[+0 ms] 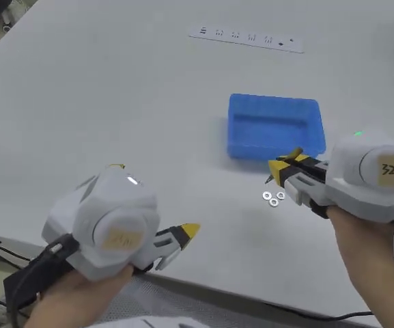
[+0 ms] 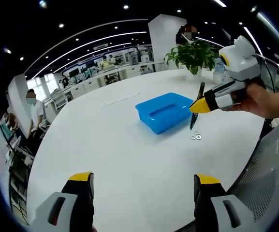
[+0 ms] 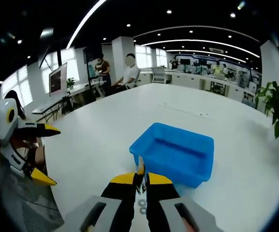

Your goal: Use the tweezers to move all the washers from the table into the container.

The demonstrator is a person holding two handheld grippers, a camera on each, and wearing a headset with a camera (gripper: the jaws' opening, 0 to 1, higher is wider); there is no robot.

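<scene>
My right gripper point(image 1: 283, 169) is clamped on the tweezers point(image 2: 197, 104), whose tip is close to the small cluster of washers point(image 1: 273, 198) on the table point(image 1: 115, 102), just beside the blue container point(image 1: 273, 102). My left gripper point(image 2: 144, 180) hangs open. I judge the thin, flat washers could skid away or slip out if the tips close off-centre.

The tweezers point(image 1: 272, 178) are mostly buried between the pressed-together jaws of the right hand-held gripper point(image 1: 282, 169) in the head view; just a dark tip pokes out. The right gripper view shows them as a thin sliver between those jaws, which also cover part of the washers point(image 3: 142, 207) on the worktop point(image 3: 81, 145). In the head view the washers are too small to count surely. There the right hand-held gripper runs off the right edge and overlaps the container's point(image 1: 273, 126) near wall. The far power strip's point(image 1: 244, 37) markings are too small to read. The label point(image 1: 123, 239) on the left hand-held gripper point(image 1: 153, 198) is blurred.
</scene>
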